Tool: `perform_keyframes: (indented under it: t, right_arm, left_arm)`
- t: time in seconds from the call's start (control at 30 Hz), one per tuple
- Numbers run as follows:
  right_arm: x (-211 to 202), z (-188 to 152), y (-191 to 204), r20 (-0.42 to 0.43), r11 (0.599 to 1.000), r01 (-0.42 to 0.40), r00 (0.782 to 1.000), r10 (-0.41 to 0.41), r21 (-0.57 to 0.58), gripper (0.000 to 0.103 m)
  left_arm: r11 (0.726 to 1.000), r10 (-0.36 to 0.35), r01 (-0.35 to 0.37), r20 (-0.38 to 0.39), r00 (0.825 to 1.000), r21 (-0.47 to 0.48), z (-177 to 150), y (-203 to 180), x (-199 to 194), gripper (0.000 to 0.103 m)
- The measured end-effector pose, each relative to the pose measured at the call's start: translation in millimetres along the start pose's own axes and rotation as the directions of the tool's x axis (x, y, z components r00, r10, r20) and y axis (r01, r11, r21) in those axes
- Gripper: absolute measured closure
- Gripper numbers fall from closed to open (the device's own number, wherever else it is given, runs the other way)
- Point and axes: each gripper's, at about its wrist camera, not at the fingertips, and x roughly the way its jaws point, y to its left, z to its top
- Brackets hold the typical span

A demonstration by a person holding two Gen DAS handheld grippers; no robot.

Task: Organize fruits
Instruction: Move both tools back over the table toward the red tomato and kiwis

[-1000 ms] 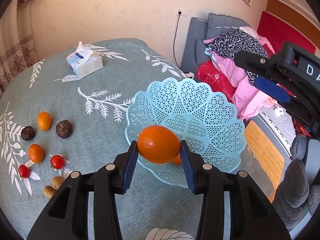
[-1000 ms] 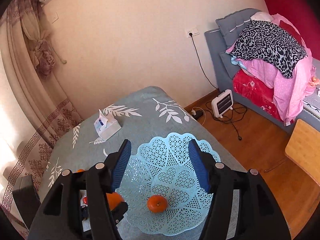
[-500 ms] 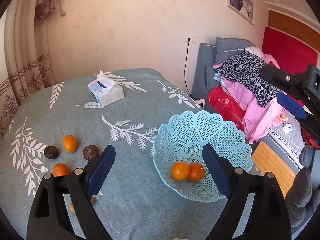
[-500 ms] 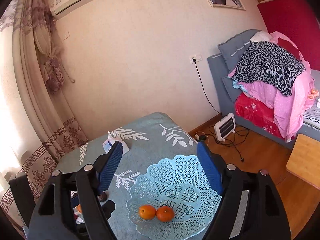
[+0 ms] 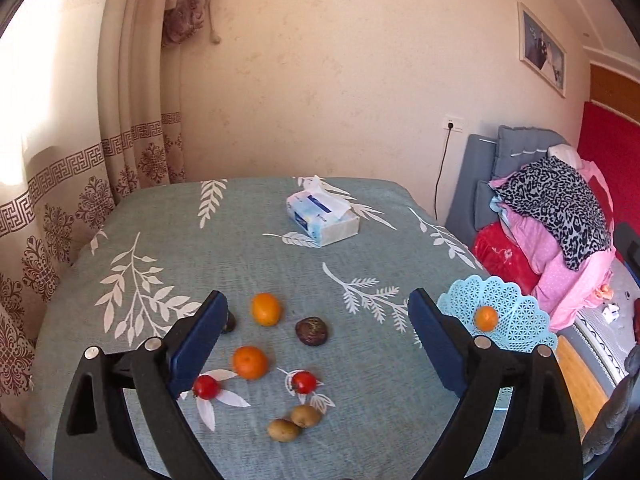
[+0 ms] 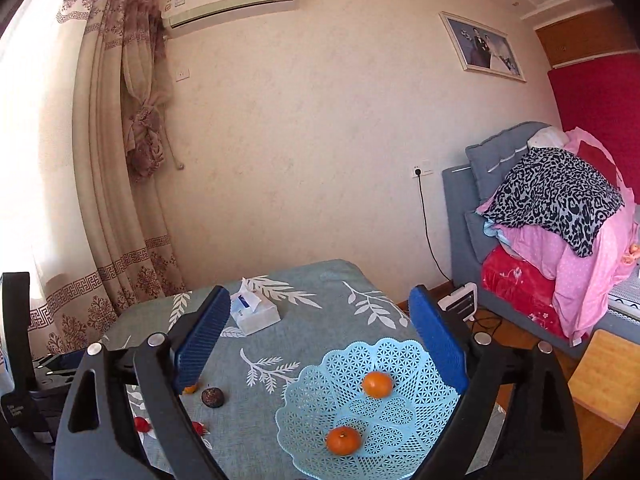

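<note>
The left gripper [image 5: 314,332] is being held with its blue pads spread wide apart and nothing between them, above the fruit scattered on the tablecloth [image 5: 248,248]. Framed between its fingers, an orange [image 5: 265,309] is lying furthest from the camera, with a dark, wrinkled fruit [image 5: 311,331] just to its right. A second orange [image 5: 249,362] is sitting nearer, and two small red fruits [image 5: 206,387] [image 5: 303,382] are resting to either side below it. Two brown kiwis [image 5: 306,415] [image 5: 283,430] are touching each other nearest the camera. Another dark fruit [image 5: 230,323] is being mostly hidden behind the left pad. Off to the right, a pale blue lattice basket [image 5: 516,316] is standing near the table edge, with one orange [image 5: 486,317] showing inside it. A tissue box [image 5: 322,220] is lying further back on the cloth.

The right gripper [image 6: 316,340] is likewise being held wide open and empty, higher above the table. Below it, the basket [image 6: 320,412] is holding two oranges [image 6: 377,384] [image 6: 343,440], lying apart from each other. To the left of the basket, the dark fruit [image 6: 212,397] and the red fruits [image 6: 141,424] [image 6: 197,427] are being seen on the cloth, partly behind the gripper's left finger. The tissue box [image 6: 254,312] is standing beyond, toward the wall.
</note>
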Motion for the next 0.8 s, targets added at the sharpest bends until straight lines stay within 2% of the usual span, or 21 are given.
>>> perform_keyframes:
  t: [0.3, 0.53, 0.7, 0.8]
  right_arm:
    - [19, -19, 21, -0.101, 0.998, -0.049, 0.994, 0.045, -0.036, 0.011]
    - [33, -37, 41, -0.173, 0.993, -0.098, 0.981, 0.085, -0.071, 0.011]
    - [43, -51, 53, -0.236, 0.986, -0.135, 0.965, 0.110, -0.093, 0.011]
    - [48, -61, 61, -0.270, 0.981, -0.161, 0.955, 0.126, -0.112, 0.011]
  left_arm:
    - [0.988, 0.105, -0.111, -0.058, 0.993, -0.107, -21, 70, 9, 0.010]
    - [0.980, 0.136, -0.154, -0.143, 0.980, -0.122, -51, 95, 34, 0.010]
    - [0.980, 0.135, -0.162, -0.205, 0.969, -0.119, -69, 103, 57, 0.022]
    - [0.978, 0.128, -0.163, -0.246, 0.961, -0.129, -78, 108, 71, 0.027]
